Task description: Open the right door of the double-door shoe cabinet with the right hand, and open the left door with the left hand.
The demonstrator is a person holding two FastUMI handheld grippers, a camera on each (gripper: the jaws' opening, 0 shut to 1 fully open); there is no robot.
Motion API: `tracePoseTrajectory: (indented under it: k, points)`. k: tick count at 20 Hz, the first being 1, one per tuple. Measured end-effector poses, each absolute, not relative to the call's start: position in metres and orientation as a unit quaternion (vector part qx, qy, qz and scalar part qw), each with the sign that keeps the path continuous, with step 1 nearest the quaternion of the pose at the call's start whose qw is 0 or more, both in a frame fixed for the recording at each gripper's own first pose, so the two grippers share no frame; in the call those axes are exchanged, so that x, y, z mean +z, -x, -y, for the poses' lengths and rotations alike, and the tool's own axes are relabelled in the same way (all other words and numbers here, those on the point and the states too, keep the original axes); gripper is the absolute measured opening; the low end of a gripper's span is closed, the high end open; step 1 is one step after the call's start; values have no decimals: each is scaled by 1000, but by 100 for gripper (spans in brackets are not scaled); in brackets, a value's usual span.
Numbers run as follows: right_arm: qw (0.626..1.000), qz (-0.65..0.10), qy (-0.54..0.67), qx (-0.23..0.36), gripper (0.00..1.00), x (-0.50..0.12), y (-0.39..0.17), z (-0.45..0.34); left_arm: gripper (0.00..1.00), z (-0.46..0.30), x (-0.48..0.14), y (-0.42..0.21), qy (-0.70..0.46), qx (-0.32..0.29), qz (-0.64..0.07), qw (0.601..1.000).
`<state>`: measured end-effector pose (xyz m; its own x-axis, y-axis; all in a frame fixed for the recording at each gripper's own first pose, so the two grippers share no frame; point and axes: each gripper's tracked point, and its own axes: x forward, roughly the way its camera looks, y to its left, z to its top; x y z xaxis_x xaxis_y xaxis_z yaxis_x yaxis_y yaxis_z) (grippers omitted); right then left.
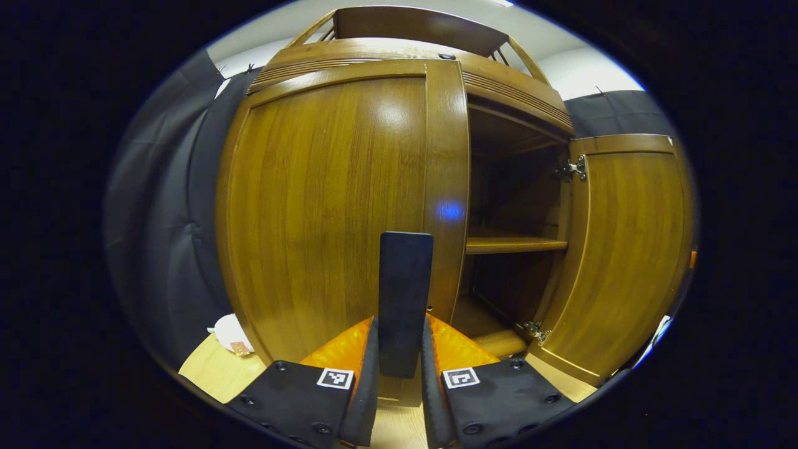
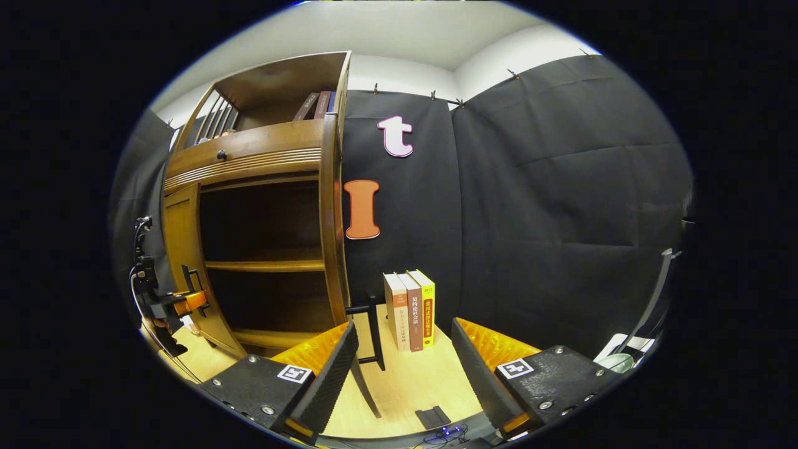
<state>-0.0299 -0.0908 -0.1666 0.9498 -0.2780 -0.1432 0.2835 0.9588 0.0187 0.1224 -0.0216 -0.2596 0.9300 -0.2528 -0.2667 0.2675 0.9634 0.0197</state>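
Left gripper (image 1: 402, 349) clamps left door's handle (image 1: 405, 299) at 6 o'clock to pull; right door (image 1: 617, 255) already open, right gripper (image 2: 402, 368) released.

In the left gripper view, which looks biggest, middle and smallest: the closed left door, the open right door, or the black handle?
1. Left door, largest, though it is nearest the camera.
2. Right door, swung open and farther off.
3. Black handle, smallest, between the left hand-held gripper fingers.
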Motion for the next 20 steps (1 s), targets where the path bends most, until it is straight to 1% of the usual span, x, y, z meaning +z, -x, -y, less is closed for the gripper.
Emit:
tracePoseTrajectory:
  k: [1, 2, 5, 6, 7, 9, 12, 15, 17, 19, 20]
  points:
    - [987, -69, -19, -141, 99, -166, 31, 88, 38, 18, -258, -118, -25, -133, -133, 982]
    - [988, -69, -18, -140, 92, -165, 32, 83, 38, 15, -258, -112, -24, -133, -134, 982]
    - [988, -67, -12, -138, 92, -160, 34, 71, 40, 4, -253, -98, -29, -139, -133, 981]
    - [988, -65, -12, -137, 92, -157, 34, 66, 36, 0, -251, -92, -28, -143, -133, 980]
    - [989, -62, -12, -135, 92, -154, 34, 61, 39, -4, -250, -88, -26, -147, -134, 980]
    - [990, -58, -15, -130, 92, -151, 34, 50, 39, -12, -248, -79, -24, -152, -136, 979]
    - [991, -51, -21, -122, 92, -144, 27, 32, 38, -29, -243, -65, -24, -144, -134, 980]
    - [993, -46, -24, -108, 99, -143, 23, 12, 39, -45, -240, -51, -23, -137, -134, 981]
    - [994, -46, -26, -98, 99, -142, 18, 3, 37, -55, -237, -43, -23, -135, -136, 981]
    - [995, -47, -29, -87, 86, -143, 16, -13, 36, -66, -236, -36, -30, -132, -138, 981]
    - [995, -47, -30, -83, 90, -142, 14, -20, 36, -72, -235, -32, -39, -130, -140, 981]
